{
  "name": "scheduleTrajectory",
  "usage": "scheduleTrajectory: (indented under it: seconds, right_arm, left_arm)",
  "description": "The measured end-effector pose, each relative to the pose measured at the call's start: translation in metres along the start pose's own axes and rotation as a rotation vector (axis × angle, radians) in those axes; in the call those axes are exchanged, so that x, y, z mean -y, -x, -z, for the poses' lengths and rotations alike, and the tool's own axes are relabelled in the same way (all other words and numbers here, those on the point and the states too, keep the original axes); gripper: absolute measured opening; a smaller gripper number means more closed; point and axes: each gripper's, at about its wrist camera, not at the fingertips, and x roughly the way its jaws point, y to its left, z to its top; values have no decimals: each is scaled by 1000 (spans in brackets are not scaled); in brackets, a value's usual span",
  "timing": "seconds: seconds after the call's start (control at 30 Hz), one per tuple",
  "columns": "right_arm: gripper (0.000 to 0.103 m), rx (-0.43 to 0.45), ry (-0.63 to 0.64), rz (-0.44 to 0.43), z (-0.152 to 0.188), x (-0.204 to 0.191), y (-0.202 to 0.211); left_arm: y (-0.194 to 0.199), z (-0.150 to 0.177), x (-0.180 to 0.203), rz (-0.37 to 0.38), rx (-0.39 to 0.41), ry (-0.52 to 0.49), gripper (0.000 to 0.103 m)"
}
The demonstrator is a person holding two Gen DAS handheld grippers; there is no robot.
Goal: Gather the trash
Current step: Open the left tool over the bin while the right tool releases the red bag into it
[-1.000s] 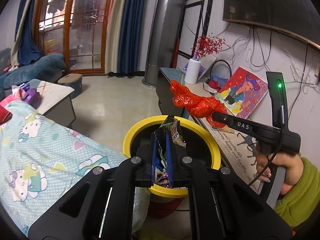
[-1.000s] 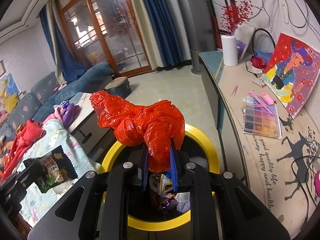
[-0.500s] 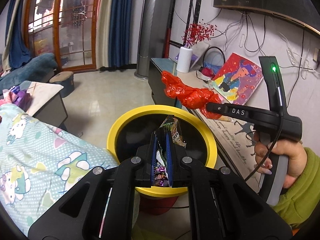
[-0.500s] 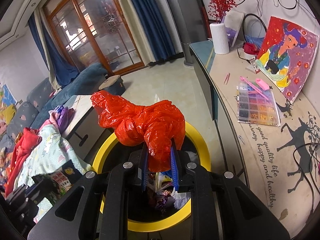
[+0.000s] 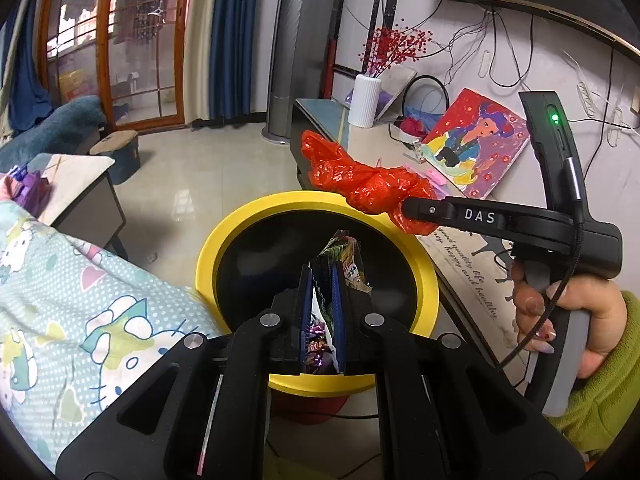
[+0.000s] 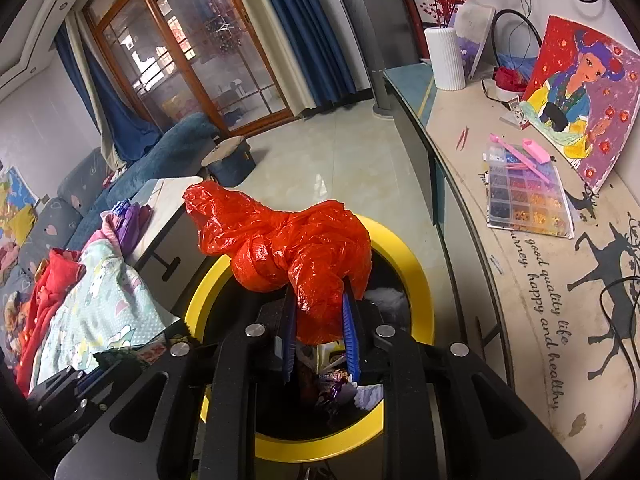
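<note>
crinkly red plastic bag [image 6: 296, 252] clamped in right tool [image 6: 318, 336]; left tool [image 5: 323, 316] pinches glossy wrapper [image 5: 340, 256].

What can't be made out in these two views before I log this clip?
- Bin contents: in both wrist views the grippers and held trash cover most of the inside.
- Snack wrapper print: left wrist view, crumpled and pinched by the left gripper.
- What the red plastic bag holds, if anything: opaque folds; its lower end sits between the fingers of the right gripper.
- Bin base: cut off below.
</note>
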Motion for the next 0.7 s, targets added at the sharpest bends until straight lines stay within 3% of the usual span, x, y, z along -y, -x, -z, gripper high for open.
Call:
scheduleTrajectory:
  seconds: [0.2,0.27,0.4,0.47,0.6,0.7]
  right_arm:
    - [32,-16,-9,0,2,3,-5]
    - [37,-14,-10,2,2,3,-4]
    - [45,0,3,3,1,2,-1]
    - [48,5,6,4,1,2,1]
    - [58,18,22,6,2,1,7]
    - [63,25,34,-3,3,-2,12]
  left_arm:
    - [-7,-1,-2,-16,-13,12,7]
    - [-6,-1,-4,-21,-10,22,22]
    - [-2,-1,-9,-32,-4,38,32]
    - [-1,-1,-11,-35,-3,47,48]
    - [6,-1,-18,-49,8,72,63]
    - [12,0,-25,-55,13,102,80]
